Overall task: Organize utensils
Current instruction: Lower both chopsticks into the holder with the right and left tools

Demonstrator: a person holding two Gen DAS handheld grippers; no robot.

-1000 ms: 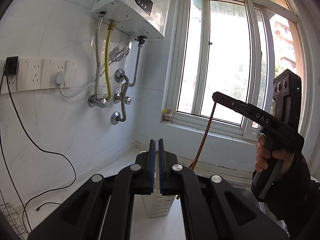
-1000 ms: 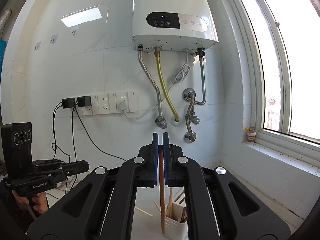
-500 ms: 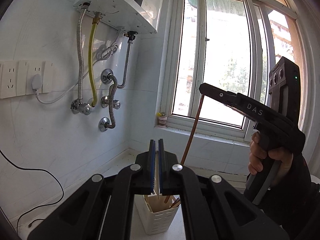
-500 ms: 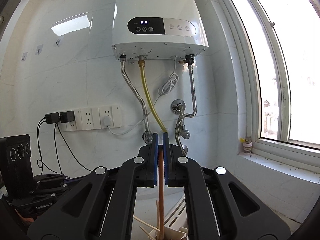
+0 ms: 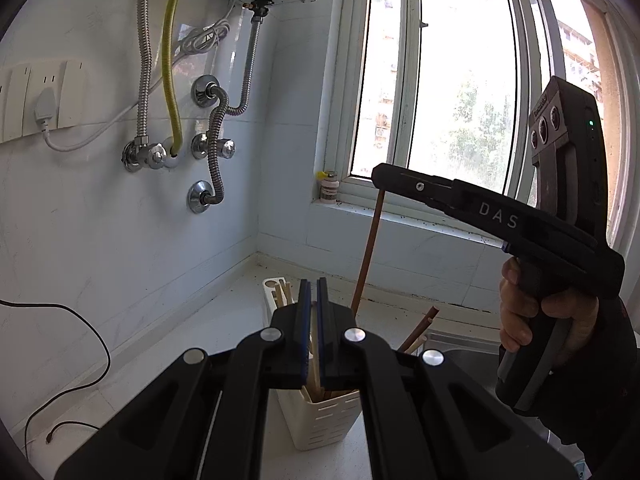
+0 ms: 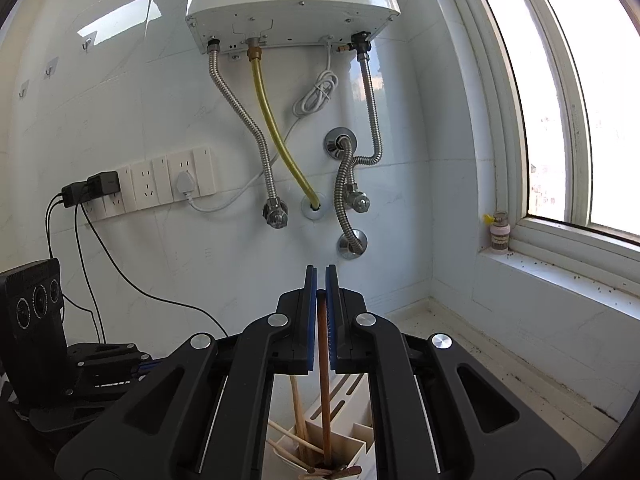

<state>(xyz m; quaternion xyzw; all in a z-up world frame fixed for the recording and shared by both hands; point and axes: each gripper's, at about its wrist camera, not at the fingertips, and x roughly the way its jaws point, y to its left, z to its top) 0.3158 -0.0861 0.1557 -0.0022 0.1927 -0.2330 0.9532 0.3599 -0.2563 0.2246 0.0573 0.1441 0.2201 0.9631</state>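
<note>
My right gripper (image 6: 320, 280) is shut on a brown chopstick (image 6: 324, 380) that hangs straight down with its lower end inside a white slotted utensil holder (image 6: 352, 448). The left wrist view shows the same gripper (image 5: 380, 172), the chopstick (image 5: 366, 256) and the holder (image 5: 324, 420) on the counter, with several chopsticks standing in it. My left gripper (image 5: 313, 286) is shut and empty, just in front of and above the holder.
A water heater (image 6: 292, 4) with hoses hangs on the tiled wall above. A window (image 5: 460, 80) with a small bottle (image 5: 329, 188) on its sill is to the right. Wall sockets (image 6: 160, 184) with cables are to the left. A sink edge (image 5: 452, 344) lies beside the holder.
The right gripper has lowered the brown chopstick into the holder. Both cameras have tilted downward, so the holder shows more fully. The left gripper stayed shut.
</note>
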